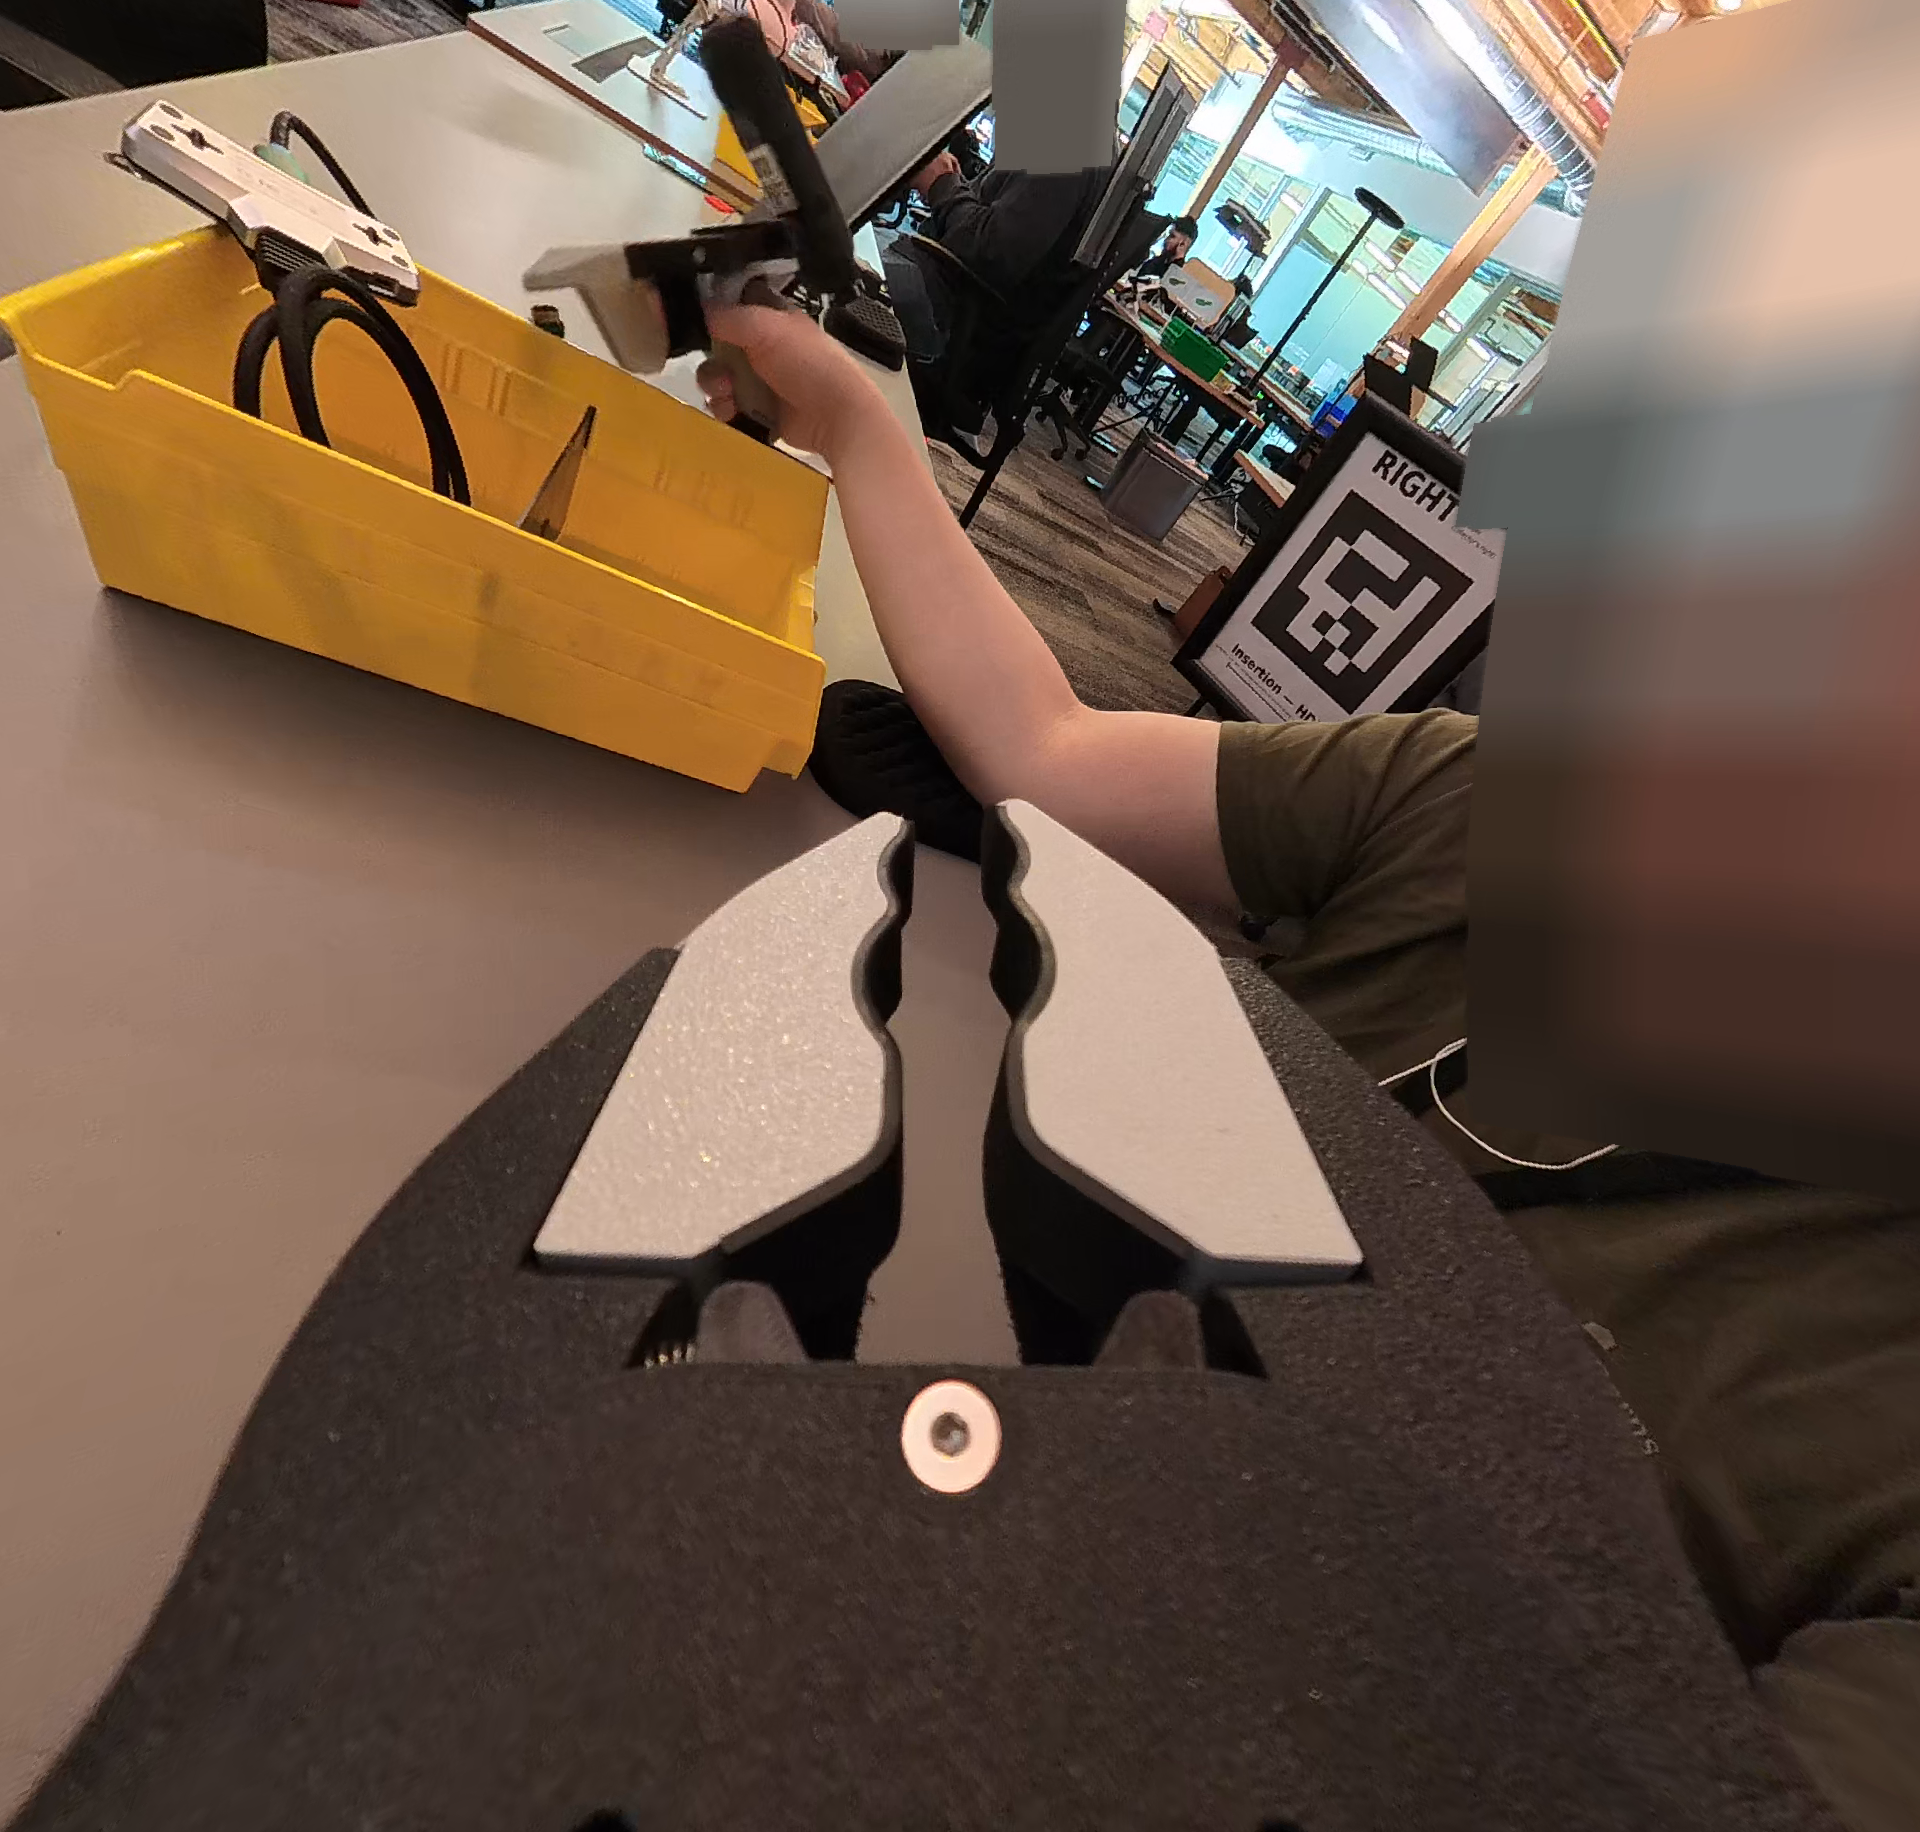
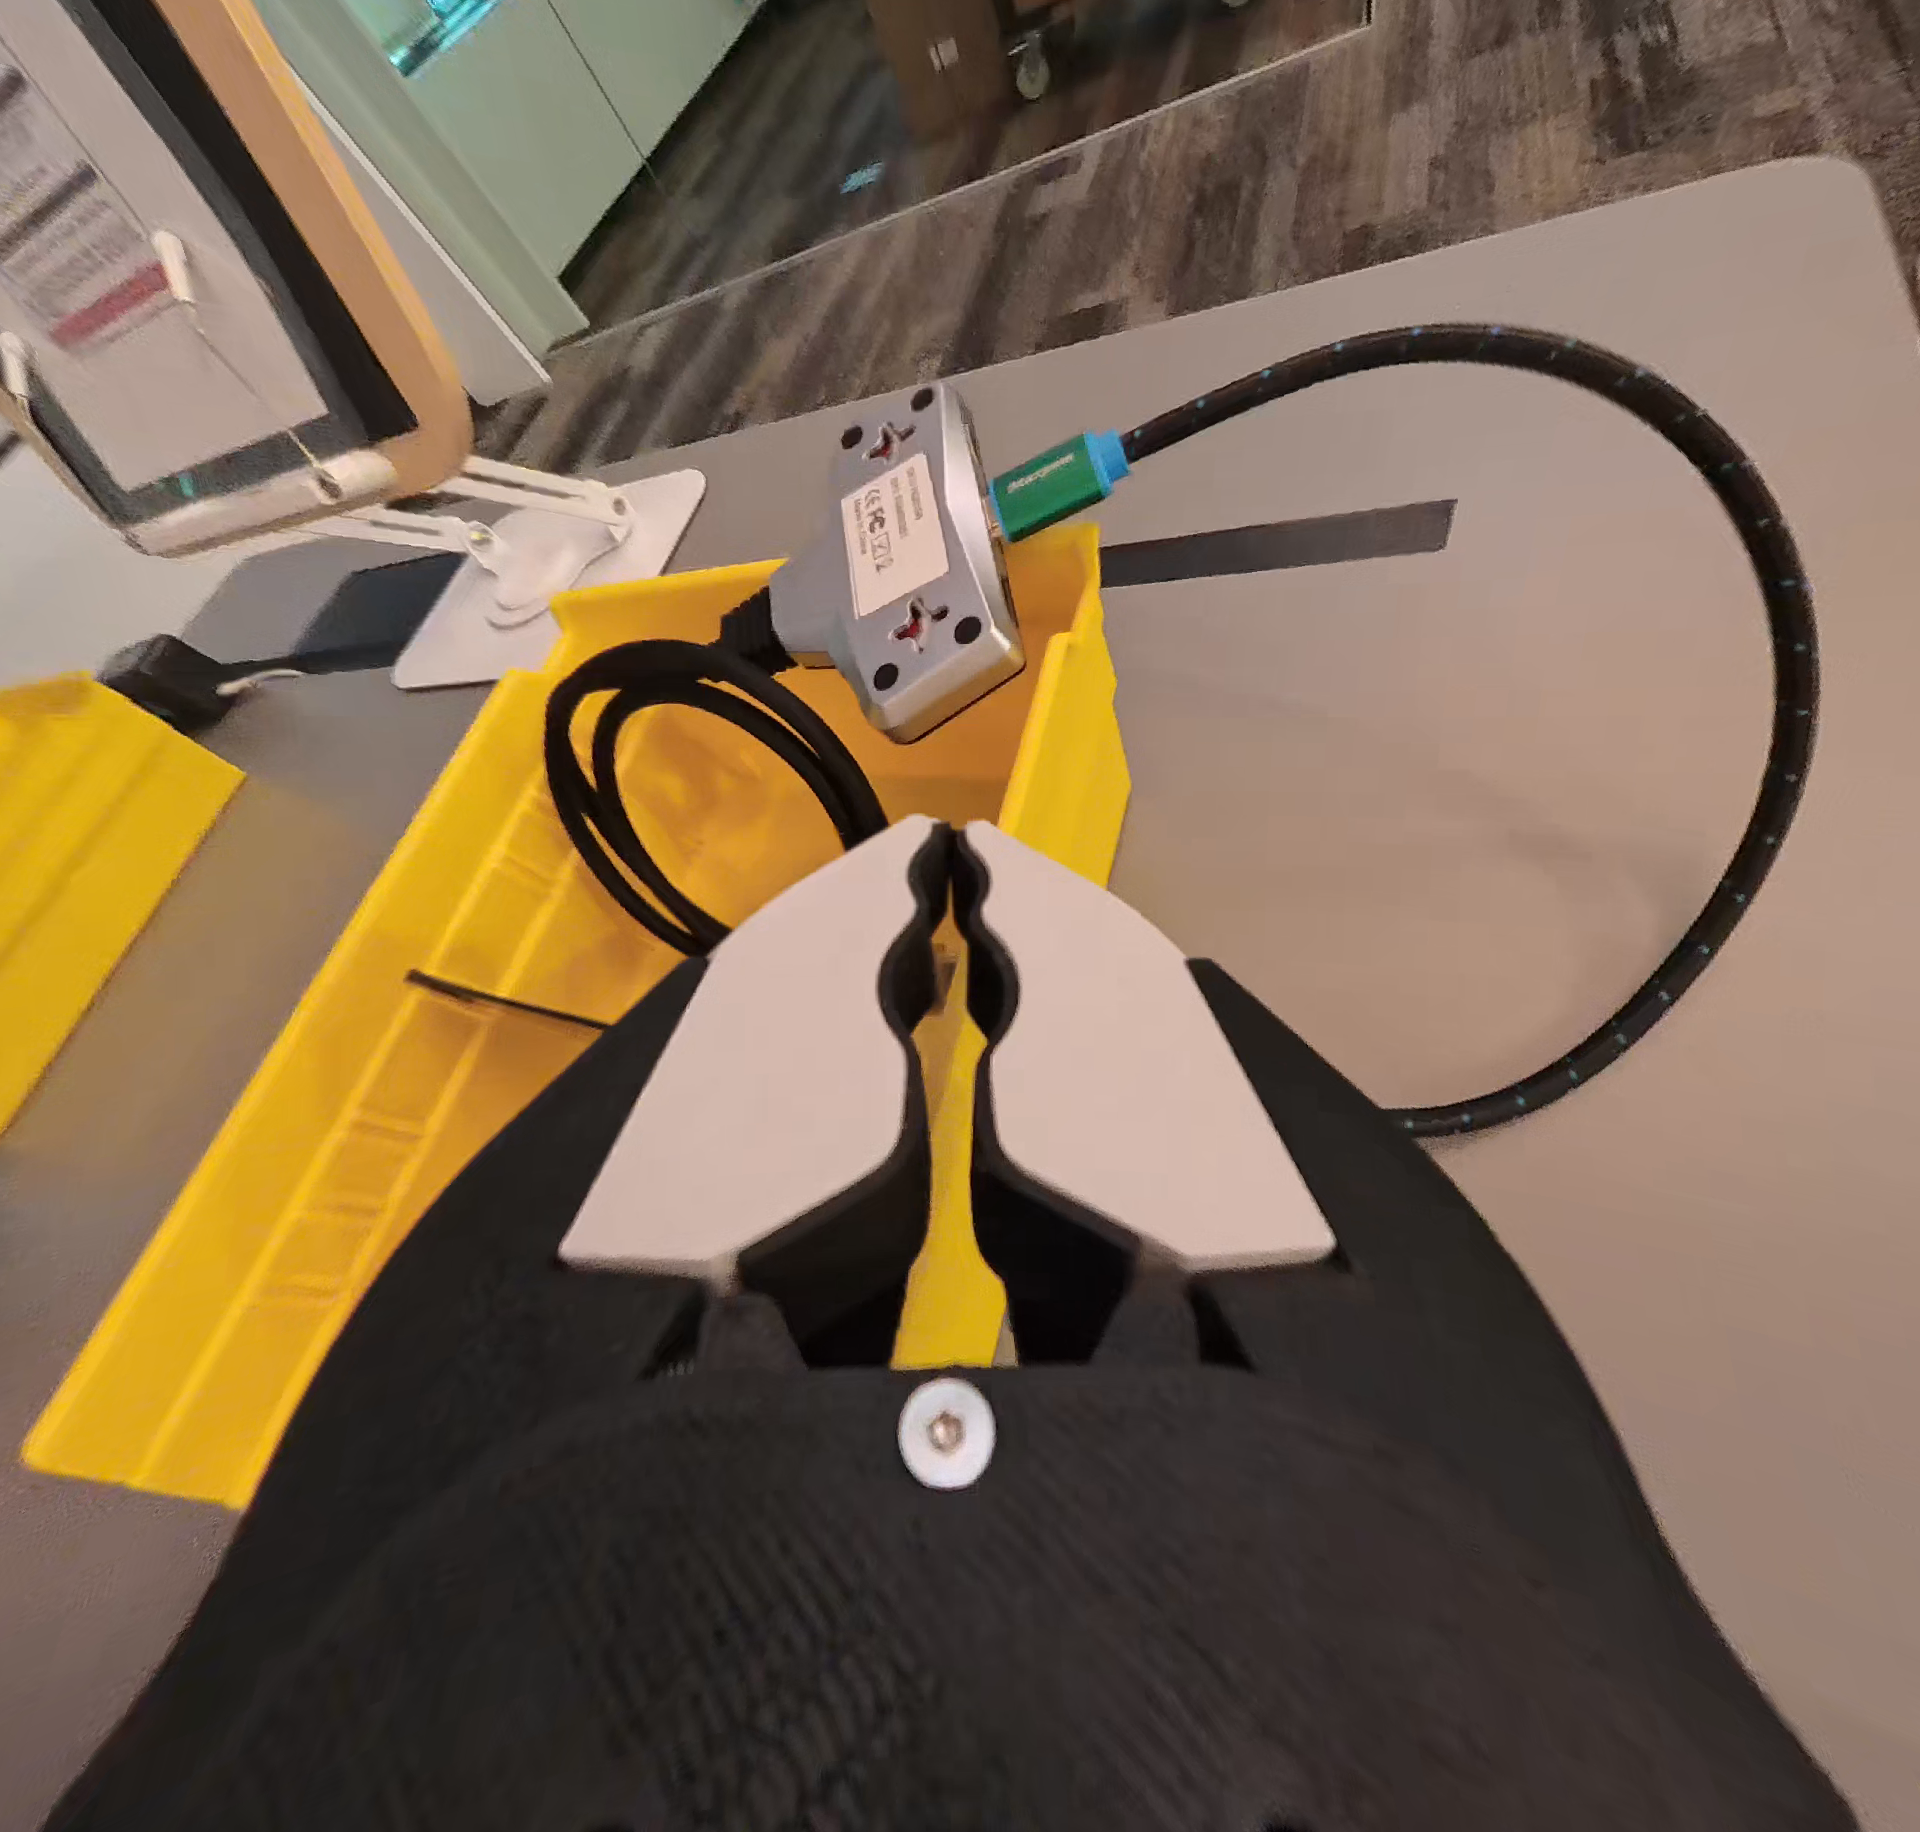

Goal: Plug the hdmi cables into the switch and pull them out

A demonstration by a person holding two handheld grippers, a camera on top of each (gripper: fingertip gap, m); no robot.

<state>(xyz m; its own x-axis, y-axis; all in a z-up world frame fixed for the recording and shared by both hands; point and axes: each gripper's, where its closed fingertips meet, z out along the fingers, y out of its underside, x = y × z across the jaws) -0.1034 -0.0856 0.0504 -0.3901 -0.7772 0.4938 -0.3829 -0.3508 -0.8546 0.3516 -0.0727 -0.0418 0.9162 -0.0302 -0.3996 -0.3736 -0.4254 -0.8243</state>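
Both tongs hold nothing: left gripper [image 1: 948, 826] slightly spread over the grey table [image 1: 208, 951], right gripper [image 2: 952, 832] pressed together above the yellow bin [image 2: 312, 1159]. Silver HDMI switch [image 2: 914, 556] rests underside-up on the bin's rim, green-plugged braided cable [image 2: 1766, 743] attached; its ports are hidden.

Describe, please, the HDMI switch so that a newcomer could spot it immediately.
Start at the long yellow plastic bin on the grey table. Propped on the bin's far rim sits the flat silver metal switch box, underside up. Unlike the loose cables, it bears a white label, and a green-shelled plug is plugged into its side.
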